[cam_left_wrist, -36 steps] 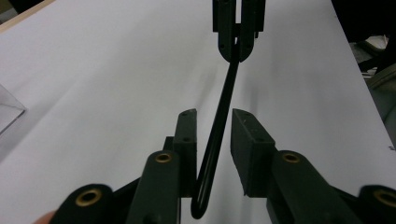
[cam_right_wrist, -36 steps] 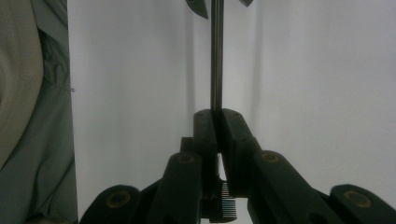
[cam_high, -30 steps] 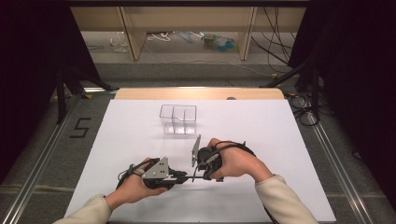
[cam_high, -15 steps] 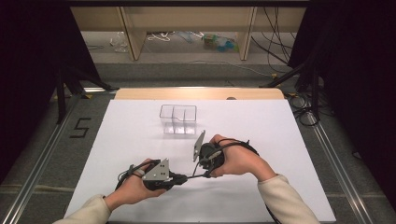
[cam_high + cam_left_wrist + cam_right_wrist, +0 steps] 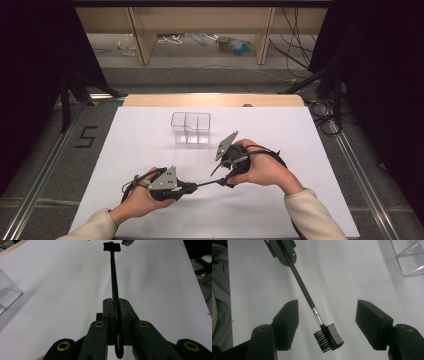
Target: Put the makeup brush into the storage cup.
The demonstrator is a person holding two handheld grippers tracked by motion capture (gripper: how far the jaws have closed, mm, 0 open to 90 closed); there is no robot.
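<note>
The brow comb (image 5: 312,307), a thin black wand with a short toothed head and a loop at its tail, hangs just above the white table (image 5: 150,135) near the middle of its near edge. Its long axis runs roughly along that edge, tilting a little toward the far side at the head end. The left gripper (image 5: 117,315) is clamped on the handle close to the loop, pads pressed tight against the shaft, so the comb projects straight out ahead of its jaws. The head lies between the jaws of the right gripper (image 5: 327,325), which have just been opening and now stand wide apart, clear of the teeth on both sides. The comb therefore rests with the left hand alone, the right the nearer to its toothed end but no longer gripping it. Farther off, toward the far edge and roughly central, stands a clear divided organizer (image 5: 190,127); its compartments look empty, though the transparent walls make that hard to be sure of.
</note>
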